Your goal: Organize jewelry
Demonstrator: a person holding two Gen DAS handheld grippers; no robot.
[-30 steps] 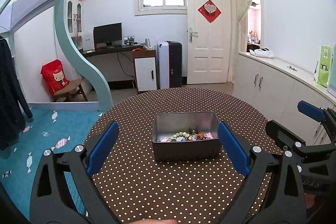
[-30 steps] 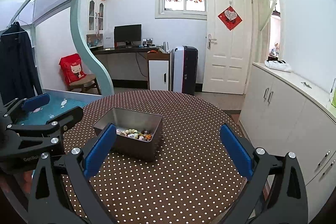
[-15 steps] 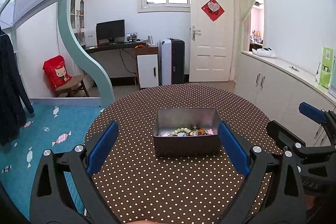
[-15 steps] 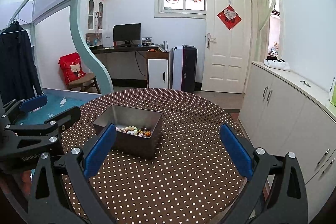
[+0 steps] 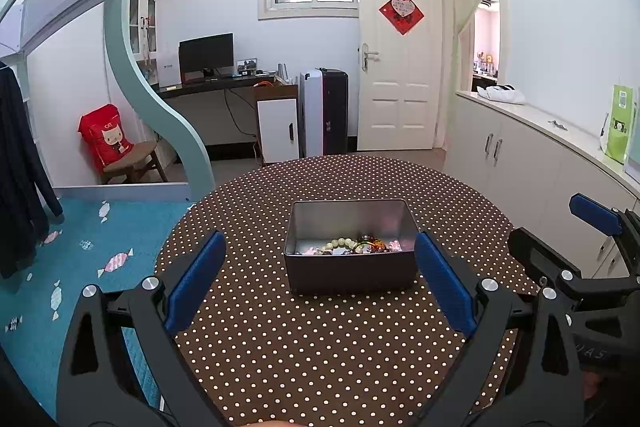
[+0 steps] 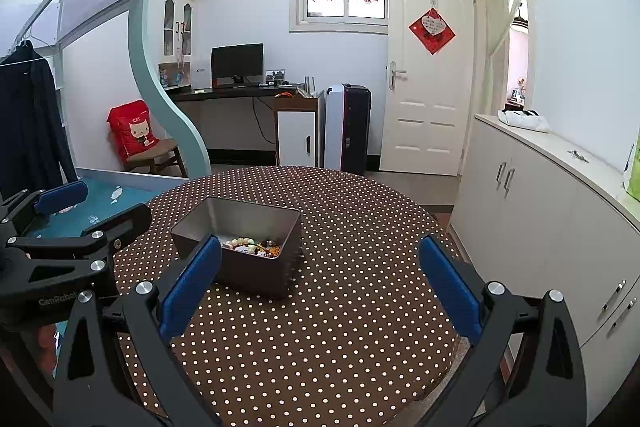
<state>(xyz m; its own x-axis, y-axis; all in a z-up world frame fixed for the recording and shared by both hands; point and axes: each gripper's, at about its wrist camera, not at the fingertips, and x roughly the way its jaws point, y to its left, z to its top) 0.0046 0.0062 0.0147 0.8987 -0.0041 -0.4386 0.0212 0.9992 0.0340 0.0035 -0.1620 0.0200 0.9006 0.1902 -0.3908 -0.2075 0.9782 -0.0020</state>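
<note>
One round table point(image 5: 320, 347) under a brown cloth with white dots, far edge curving just behind the tin, near edge out of frame below. One open metal tin point(image 5: 349, 277) near mid-table, upright, long side facing the left wrist view, a corner turned toward the right wrist view point(image 6: 256, 277). Bare cloth on every side of the tin: wide in front, wide to its right, narrower behind and to its left. Nothing else on the cloth.

Inside the tin, jewelry point(image 5: 352, 246) heaped against the near wall: one pale bead bracelet point(image 6: 244, 242) clear to see, plus darker, orange and pink pieces tangled together, too small to count. Rear half of the tin floor bare.

Two grippers, both over the near part of the table, apart from the tin and from each other. Left gripper point(image 5: 320, 285): jaws spread wide, blue pads point(image 5: 196, 287) flanking the tin in view, holding nothing. Right gripper point(image 6: 320, 285): jaws likewise spread wide, empty, left pad overlapping the tin's near corner in view, touching or not impossible to tell. Each gripper seen side-on at the edge of the other's view.

Beyond the table edge: teal floor point(image 5: 80, 247) to the left, one white cabinet run point(image 6: 560, 227) close on the right, one closed white door point(image 5: 396, 87) behind.
</note>
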